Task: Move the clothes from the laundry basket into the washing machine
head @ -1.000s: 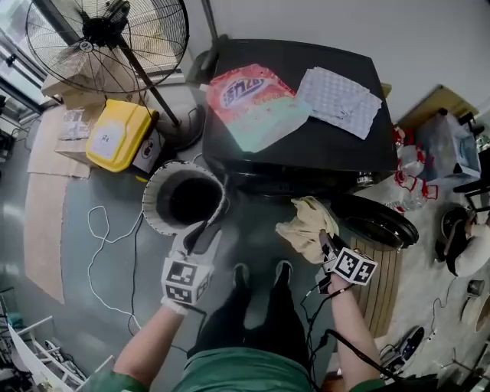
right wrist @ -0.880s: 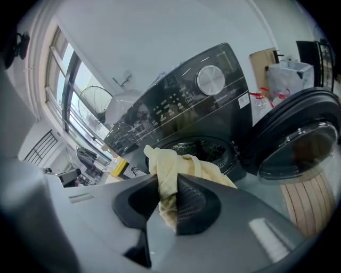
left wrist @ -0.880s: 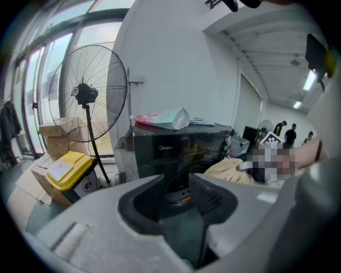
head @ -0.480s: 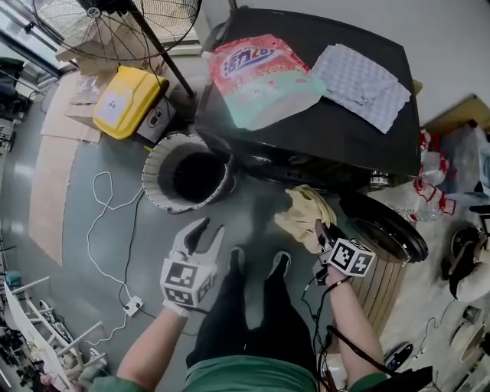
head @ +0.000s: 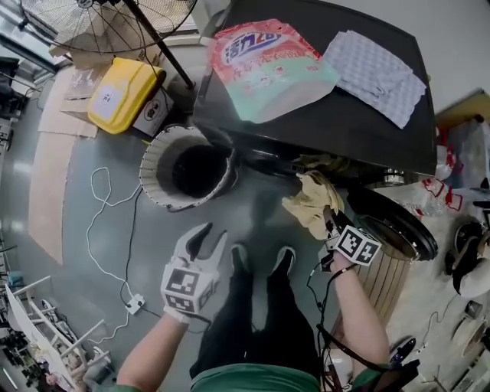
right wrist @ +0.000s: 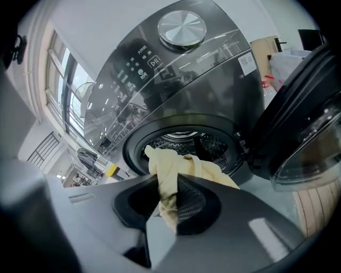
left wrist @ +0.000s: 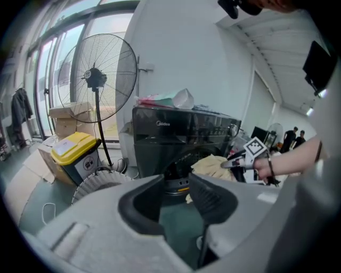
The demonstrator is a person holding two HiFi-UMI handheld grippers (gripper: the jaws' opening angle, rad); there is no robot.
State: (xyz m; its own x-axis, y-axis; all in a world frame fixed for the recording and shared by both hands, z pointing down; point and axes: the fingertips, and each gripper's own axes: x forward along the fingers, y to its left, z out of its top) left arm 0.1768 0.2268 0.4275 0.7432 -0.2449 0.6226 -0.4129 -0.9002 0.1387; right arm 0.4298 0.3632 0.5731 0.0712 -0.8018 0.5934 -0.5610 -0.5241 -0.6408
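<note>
The yellow cloth (head: 312,203) hangs bunched from my right gripper (head: 329,223), which is shut on it just in front of the dark washing machine (head: 321,115). In the right gripper view the cloth (right wrist: 178,165) is pinched between the jaws (right wrist: 168,200) and lies right at the round drum opening (right wrist: 186,143); the door (right wrist: 303,133) stands swung open to the right. My left gripper (head: 203,243) hangs open with nothing in it, below the white ribbed laundry basket (head: 157,157), whose inside looks dark. The left gripper view shows its jaws (left wrist: 178,194) apart, facing the machine (left wrist: 181,130).
A detergent bag (head: 264,65) and a patterned cloth (head: 375,73) lie on the machine's top. A yellow bin (head: 122,92) and a standing fan (head: 99,19) are at the left. A cable with a power strip (head: 134,305) runs on the floor. My feet (head: 260,260) stand between the grippers.
Both grippers have sunk lower. The right one has carried the yellow cloth closer to the machine's opening; the left one has drawn back from the basket.
</note>
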